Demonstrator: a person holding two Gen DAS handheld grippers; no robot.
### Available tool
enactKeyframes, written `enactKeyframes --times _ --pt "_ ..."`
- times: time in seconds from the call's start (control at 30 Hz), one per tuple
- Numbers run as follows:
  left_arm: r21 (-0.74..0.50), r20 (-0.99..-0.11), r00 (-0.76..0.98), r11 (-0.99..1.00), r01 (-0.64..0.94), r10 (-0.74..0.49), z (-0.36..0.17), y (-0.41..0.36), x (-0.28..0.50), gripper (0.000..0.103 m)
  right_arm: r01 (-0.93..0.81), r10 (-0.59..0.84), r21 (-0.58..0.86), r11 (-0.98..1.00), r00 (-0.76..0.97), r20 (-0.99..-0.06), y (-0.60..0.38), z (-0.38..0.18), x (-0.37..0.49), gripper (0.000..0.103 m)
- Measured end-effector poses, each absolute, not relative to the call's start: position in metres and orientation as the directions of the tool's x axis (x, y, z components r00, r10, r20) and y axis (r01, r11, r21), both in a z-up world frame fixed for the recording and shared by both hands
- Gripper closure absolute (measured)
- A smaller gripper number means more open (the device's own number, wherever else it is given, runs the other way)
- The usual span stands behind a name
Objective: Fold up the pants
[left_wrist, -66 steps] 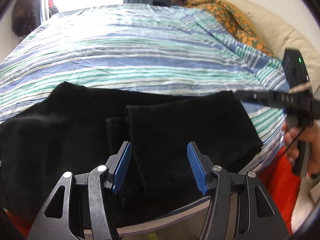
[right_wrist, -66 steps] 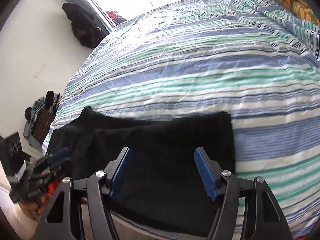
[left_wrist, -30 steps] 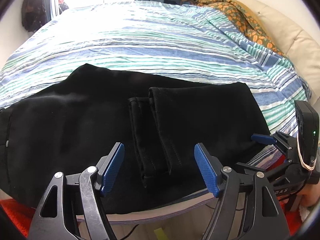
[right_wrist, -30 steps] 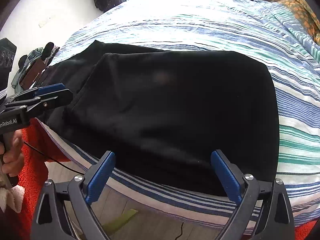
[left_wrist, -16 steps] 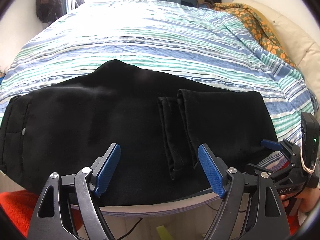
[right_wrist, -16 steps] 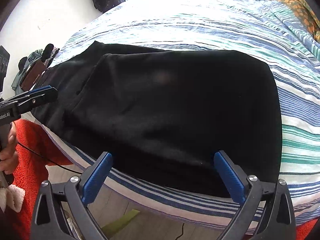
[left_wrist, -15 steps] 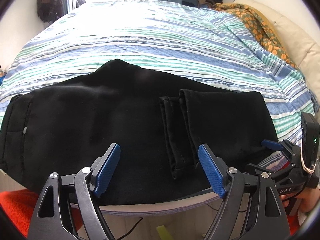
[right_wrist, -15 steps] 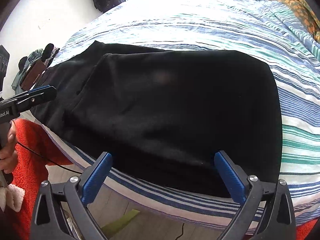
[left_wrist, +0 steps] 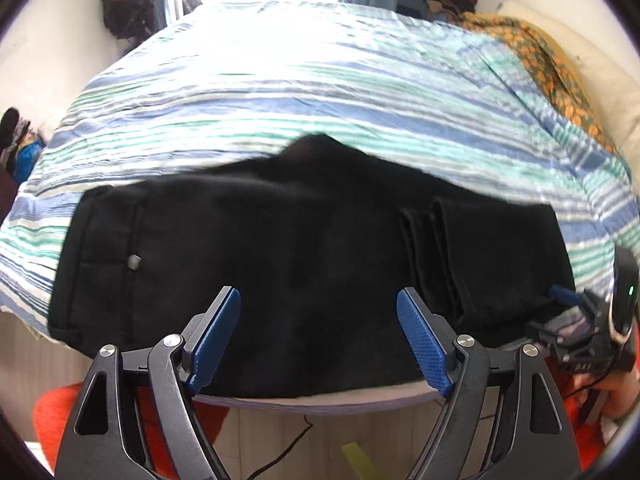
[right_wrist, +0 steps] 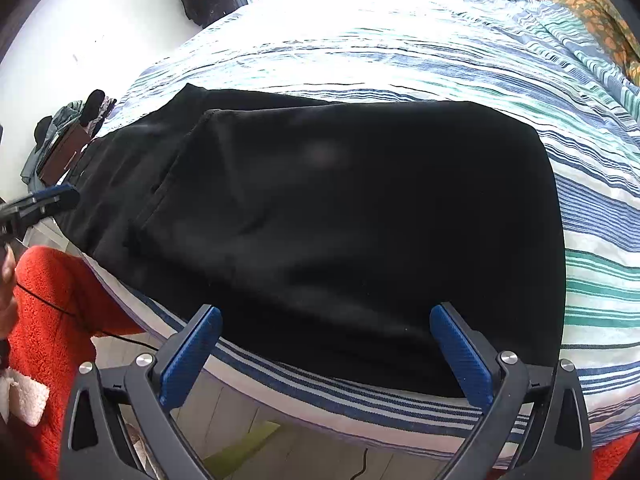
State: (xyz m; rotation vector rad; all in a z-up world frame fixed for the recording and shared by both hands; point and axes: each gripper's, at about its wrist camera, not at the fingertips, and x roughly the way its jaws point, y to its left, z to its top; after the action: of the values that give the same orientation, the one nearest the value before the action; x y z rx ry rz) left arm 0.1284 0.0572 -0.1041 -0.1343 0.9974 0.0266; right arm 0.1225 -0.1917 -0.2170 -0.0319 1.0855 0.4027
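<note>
The left hand-held gripper [left_wrist: 318, 336] is sliding leftward along the black pants [left_wrist: 280, 260], its jaws spread and empty after widening; the right hand-held gripper [right_wrist: 326, 354] is hovering spread. The pants are lying half-folded on the striped bed [left_wrist: 320, 92], waistband end likely next.

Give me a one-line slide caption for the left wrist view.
Open left gripper above black pants, part-folded on a striped bedspread; right gripper at frame edge.
</note>
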Motion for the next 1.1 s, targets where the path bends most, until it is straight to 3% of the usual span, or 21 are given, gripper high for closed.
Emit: enactKeyframes --times 0.13,0.2,0.33,0.5,0.6,0.8,0.83,0.9,0.93,1.1 --pt "-0.303 -0.806 0.583 0.92 -0.25 -0.107 -0.066 0.162 0.143 0.01 -0.331 0.325 0.195 0.923 0.4 -0.857 -0.194 -0.217 0.124 0.0" --pt "-0.356 -0.807 0.579 0.877 -0.322 -0.115 -0.061 0.214 0.146 0.01 -0.325 0.334 0.209 0.922 0.399 -0.854 -0.196 -0.217 0.124 0.0" --pt "-0.334 -0.845 0.533 0.827 -0.452 -0.05 -0.08 0.277 0.141 0.01 -0.317 0.334 0.213 0.924 0.399 -0.854 -0.196 -0.217 0.125 0.0" --pt "-0.185 -0.916 0.399 0.851 -0.492 0.032 -0.14 0.284 0.136 0.011 -0.32 0.325 0.201 0.926 0.403 -0.855 -0.194 -0.217 0.124 0.0" --pt "-0.163 -0.935 0.354 0.841 -0.516 0.036 -0.169 0.291 0.133 0.016 -0.328 0.317 0.186 0.926 0.407 -0.856 -0.192 -0.218 0.123 0.0" --pt "-0.185 -0.925 0.379 0.874 -0.45 -0.001 -0.171 0.279 0.132 0.05 -0.329 0.303 0.17 0.929 0.413 -0.859 -0.19 -0.22 0.124 0.0" --pt "-0.176 -0.926 0.377 0.879 -0.444 0.005 -0.171 0.279 0.132 0.065 -0.327 0.303 0.171 0.93 0.413 -0.859 -0.19 -0.22 0.124 0.0" --pt "-0.177 -0.925 0.379 0.876 -0.449 0.008 -0.165 0.281 0.133 0.081 -0.322 0.306 0.176 0.93 0.413 -0.858 -0.19 -0.22 0.124 0.0" --pt "-0.212 -0.918 0.397 0.866 -0.453 -0.017 -0.159 0.283 0.132 0.098 -0.32 0.309 0.181 0.93 0.413 -0.857 -0.191 -0.22 0.125 0.0" --pt "-0.417 -0.809 0.566 0.833 -0.364 -0.158 -0.09 0.262 0.121 0.098 -0.316 0.329 0.205 0.926 0.411 -0.85 -0.194 -0.219 0.125 0.0"
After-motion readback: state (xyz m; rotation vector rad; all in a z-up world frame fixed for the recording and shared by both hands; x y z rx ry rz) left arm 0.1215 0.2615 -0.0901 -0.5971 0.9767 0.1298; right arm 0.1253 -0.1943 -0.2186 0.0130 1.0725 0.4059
